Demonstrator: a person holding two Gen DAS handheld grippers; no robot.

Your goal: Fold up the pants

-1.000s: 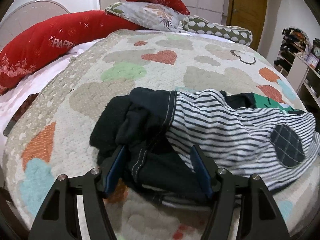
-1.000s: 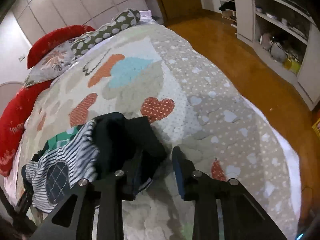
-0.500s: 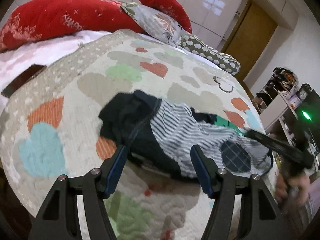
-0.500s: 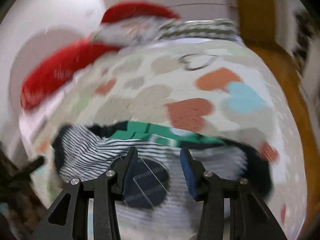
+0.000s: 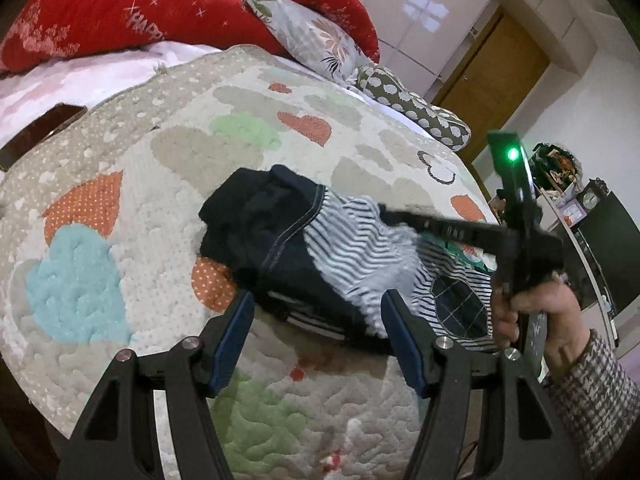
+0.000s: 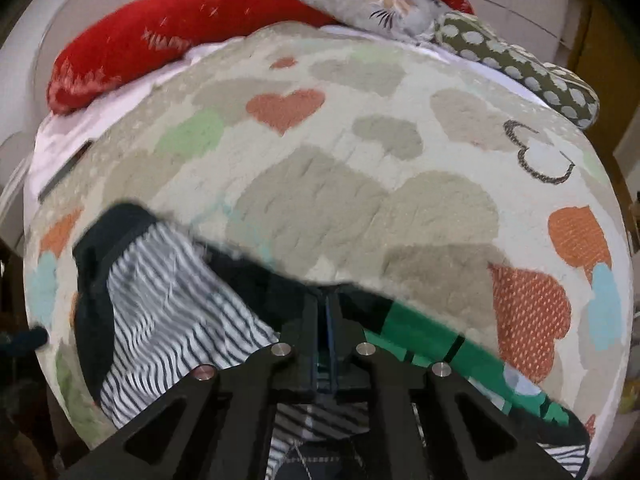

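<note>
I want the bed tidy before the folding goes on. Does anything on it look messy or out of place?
Yes. The striped pants lie bunched in a crumpled heap on the heart-patterned quilt, dark waistband turned over and a green garment tangled beneath. The right gripper is shut at the heap's far edge; the left gripper is open.

**Soft indoor light, heavy fisheye, some motion smear**

We see an evenly lit room, moderately bright, with window reflections glaring off the glossy wardrobe doors. Shadows on the quilt are faint and soft. Both views bow strongly, with dark corners. The left wrist view is mostly sharp, but the right gripper crossing it is smeared, and its green lamp blooms. The right wrist view is softer overall, the striped pants streaked by blur.
</note>
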